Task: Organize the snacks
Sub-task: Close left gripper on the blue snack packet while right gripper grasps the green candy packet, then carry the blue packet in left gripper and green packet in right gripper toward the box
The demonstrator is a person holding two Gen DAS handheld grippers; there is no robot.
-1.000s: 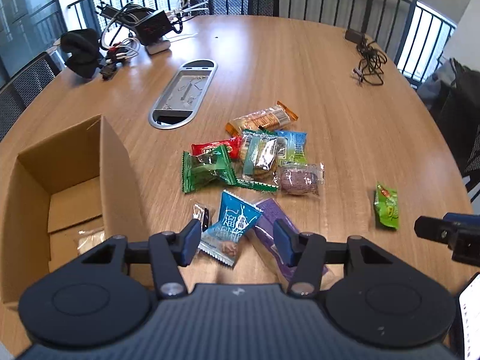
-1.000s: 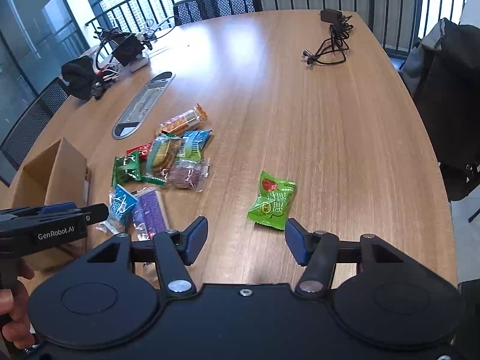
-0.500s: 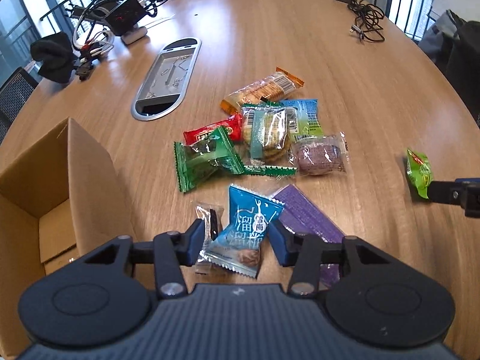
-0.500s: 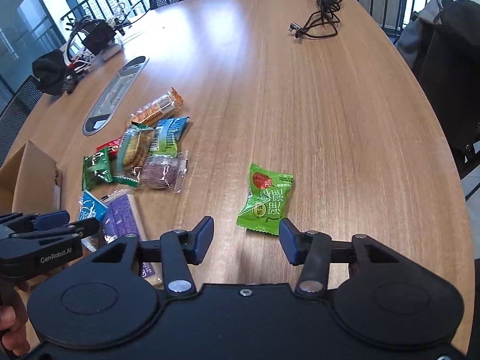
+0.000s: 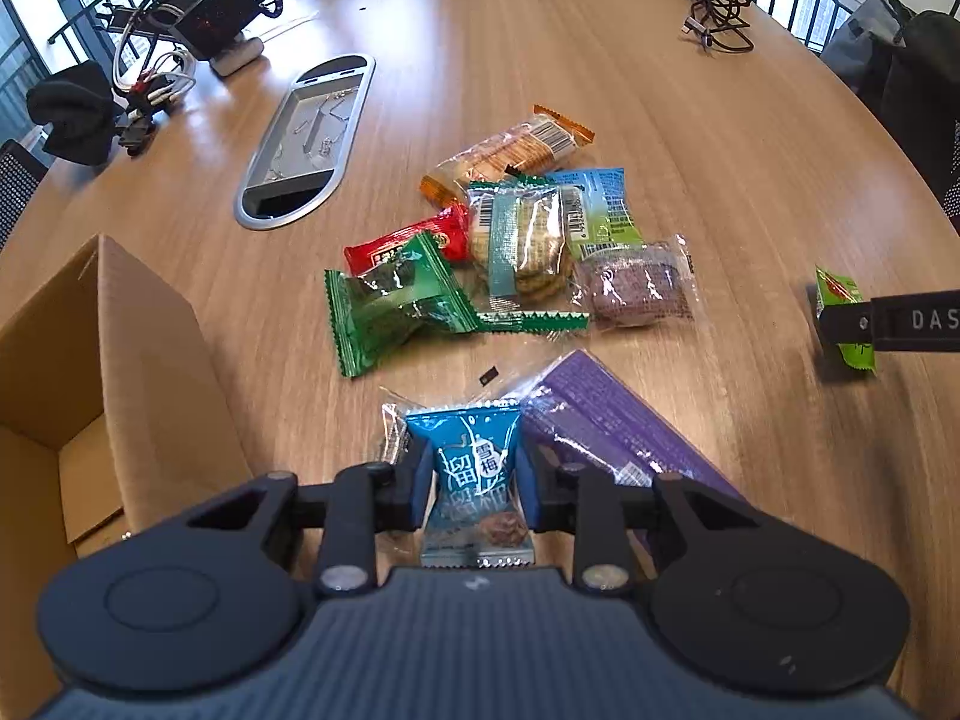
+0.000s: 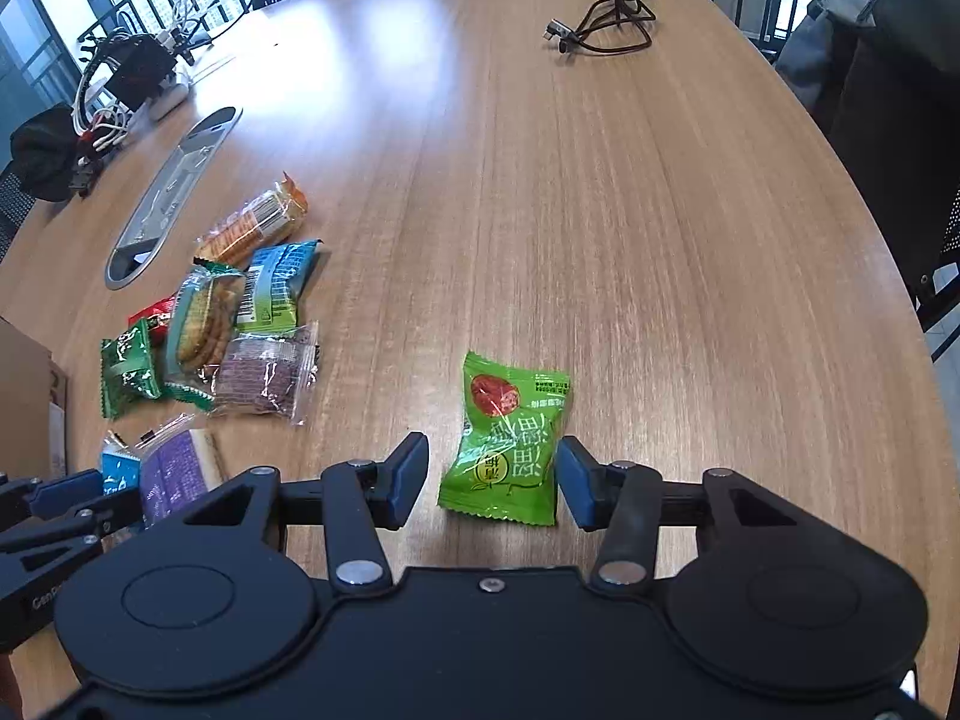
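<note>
Left wrist view: the left tongs (image 5: 474, 480) are seen pinching a blue snack packet (image 5: 475, 468) low in the centre of the frame, both blue pads pressed against its sides. Just right of it a purple packet (image 5: 606, 420) is laid on the wooden worktop (image 5: 690, 138), and a small clear wrapper (image 5: 393, 432) is partly hidden behind the blue packet at its left. An open cardboard box (image 5: 120, 360) is shown at the left edge. In mid-frame a cluster of snacks is gathered: a dark green packet (image 5: 396, 306), a red packet (image 5: 408, 240), a clear pack of round biscuits (image 5: 528, 240), a blue-and-green packet (image 5: 600, 210), an orange cracker pack (image 5: 510, 150) and a clear-wrapped purple cake (image 5: 636, 288). An oval metal cable hatch (image 5: 306, 138) is set into the worktop at upper left; a black cable (image 5: 714, 18) is coiled at upper right. Right wrist view: the right tongs (image 6: 492, 480) are spread, with a light green packet (image 6: 510, 438) lying flat on the worktop between the two pads; contact with either pad cannot be confirmed. The same packet is partly visible at the right edge of the left wrist view, behind one finger of the right tongs.
</note>
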